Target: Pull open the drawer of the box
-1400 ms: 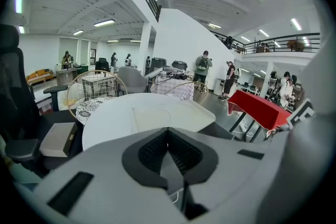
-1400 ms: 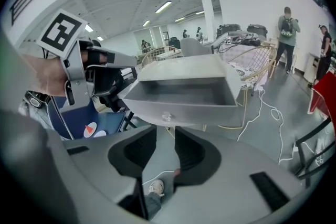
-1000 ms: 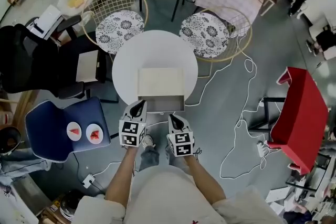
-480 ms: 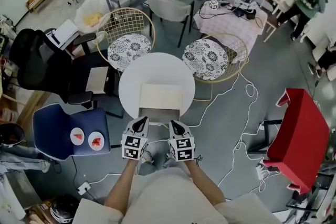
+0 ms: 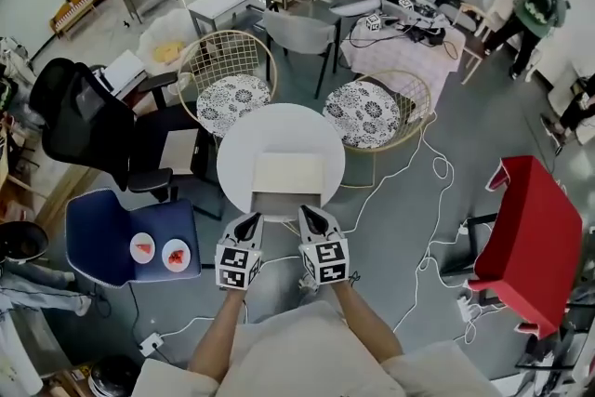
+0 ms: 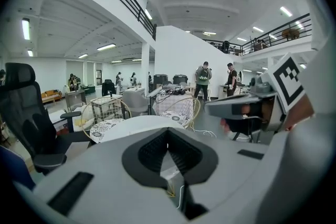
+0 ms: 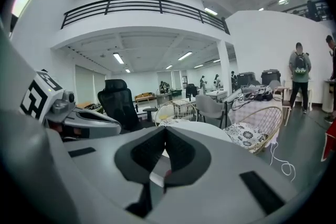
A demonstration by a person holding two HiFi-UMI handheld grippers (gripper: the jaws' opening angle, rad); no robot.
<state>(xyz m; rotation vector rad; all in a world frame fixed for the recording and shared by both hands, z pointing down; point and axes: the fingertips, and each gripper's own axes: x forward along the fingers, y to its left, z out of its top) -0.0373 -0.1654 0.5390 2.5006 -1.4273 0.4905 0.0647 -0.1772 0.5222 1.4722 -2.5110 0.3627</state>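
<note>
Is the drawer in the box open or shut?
Open, it looks: in the head view the drawer sticks out from the front of the box, its grey inside showing.

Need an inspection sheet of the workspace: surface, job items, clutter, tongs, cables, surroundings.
surface: round white table, bare around the box.
job's things: box mid-table; its drawer appears pulled out toward the person.
clutter: nothing seen on the table.
grippers: left tongs and right tongs both shut, empty, close to the drawer front.
cables: white cable looped on the floor right of the table.
surroundings: wire chairs behind the table; blue chair with two plates at left; red table at right.
</note>
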